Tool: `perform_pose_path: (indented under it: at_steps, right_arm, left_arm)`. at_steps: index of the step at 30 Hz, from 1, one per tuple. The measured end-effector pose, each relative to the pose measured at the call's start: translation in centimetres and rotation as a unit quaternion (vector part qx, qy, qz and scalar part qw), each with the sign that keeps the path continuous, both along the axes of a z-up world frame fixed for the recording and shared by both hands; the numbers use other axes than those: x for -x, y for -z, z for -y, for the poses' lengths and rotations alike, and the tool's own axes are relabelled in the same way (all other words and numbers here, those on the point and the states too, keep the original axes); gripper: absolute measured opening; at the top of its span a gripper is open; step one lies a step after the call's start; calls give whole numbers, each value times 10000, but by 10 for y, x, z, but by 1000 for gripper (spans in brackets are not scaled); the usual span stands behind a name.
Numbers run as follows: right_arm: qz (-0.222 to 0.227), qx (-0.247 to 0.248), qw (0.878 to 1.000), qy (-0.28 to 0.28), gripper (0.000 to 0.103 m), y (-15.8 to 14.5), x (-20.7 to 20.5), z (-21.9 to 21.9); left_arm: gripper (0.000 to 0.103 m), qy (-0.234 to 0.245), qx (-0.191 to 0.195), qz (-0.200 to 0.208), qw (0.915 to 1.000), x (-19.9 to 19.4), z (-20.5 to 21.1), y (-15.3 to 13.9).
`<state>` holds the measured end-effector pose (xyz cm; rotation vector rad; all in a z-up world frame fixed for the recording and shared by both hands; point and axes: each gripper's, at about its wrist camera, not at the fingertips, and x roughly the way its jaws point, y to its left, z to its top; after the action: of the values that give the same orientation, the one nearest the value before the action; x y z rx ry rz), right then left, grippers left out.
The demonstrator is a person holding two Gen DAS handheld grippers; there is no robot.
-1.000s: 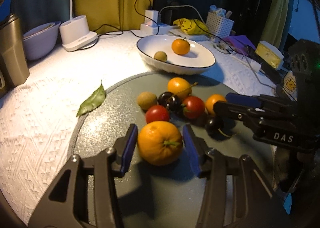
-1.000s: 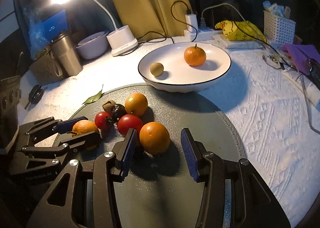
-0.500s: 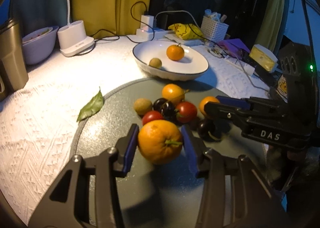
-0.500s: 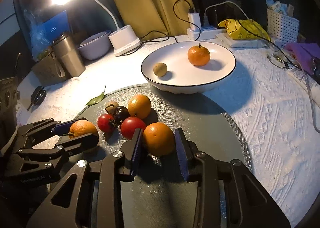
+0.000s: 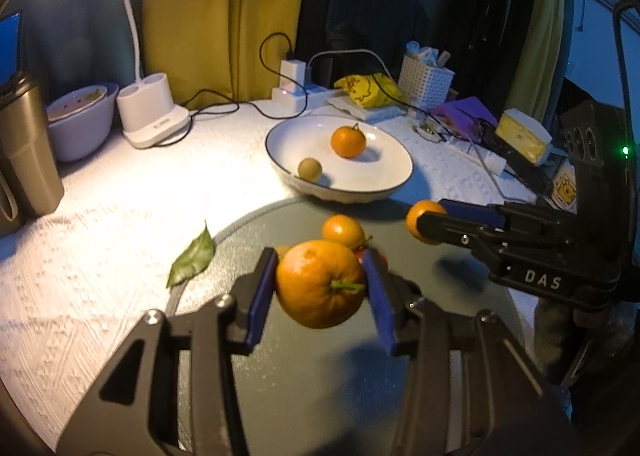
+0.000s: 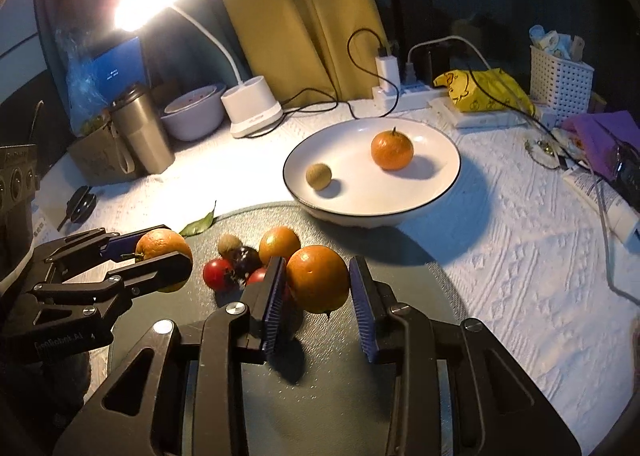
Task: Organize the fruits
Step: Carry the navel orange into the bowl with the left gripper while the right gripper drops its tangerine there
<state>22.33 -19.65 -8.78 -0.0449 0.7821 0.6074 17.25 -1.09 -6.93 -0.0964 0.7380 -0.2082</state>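
From my remote station I record that the left gripper (image 5: 320, 288) has its blue-padded fingers (image 5: 260, 292) pressed against both flanks of a large round orange with a green stem stub (image 5: 320, 282), which hangs clear above the round dark grey mat (image 5: 280, 388) with its shadow beneath. The right gripper (image 6: 318, 296) is likewise clamped on a second round orange (image 6: 318, 278), pads touching both sides, the fruit off the mat and casting a shadow just below and behind the jaws. From the left gripper, the right one sits to the right and slightly ahead; from the right gripper, the left one sits to the left at about the same reach. Just ahead of the right gripper's tips and slightly left, on the mat, I note a loose cluster: a smaller orange fruit (image 6: 279, 245), a red cherry tomato (image 6: 218, 274), a dark, near-black round fruit (image 6: 246, 258) and a brownish, rough-skinned small fruit (image 6: 229, 243), all touching or nearly so. A second red tomato is mostly hidden behind the left finger. Further ahead, beyond the mat's far edge, stands a white shallow bowl with a dark rim (image 6: 440, 192) holding a stemmed tangerine (image 6: 392, 150) and a small tan round fruit (image 6: 318, 176), apart from each other. A green leaf (image 5: 192, 256) lies ahead and left of the left gripper, at the mat's edge on the white textured tablecloth (image 6: 520, 276).
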Motion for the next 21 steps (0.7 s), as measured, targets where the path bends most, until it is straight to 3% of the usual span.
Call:
perform_pose_path:
  at_steps: [21]
  right_arm:
    - [177,-158,9995,194,35,-10,-45,12]
  left_arm:
    - [45,72,-133,102,9998,-50,6,-13]
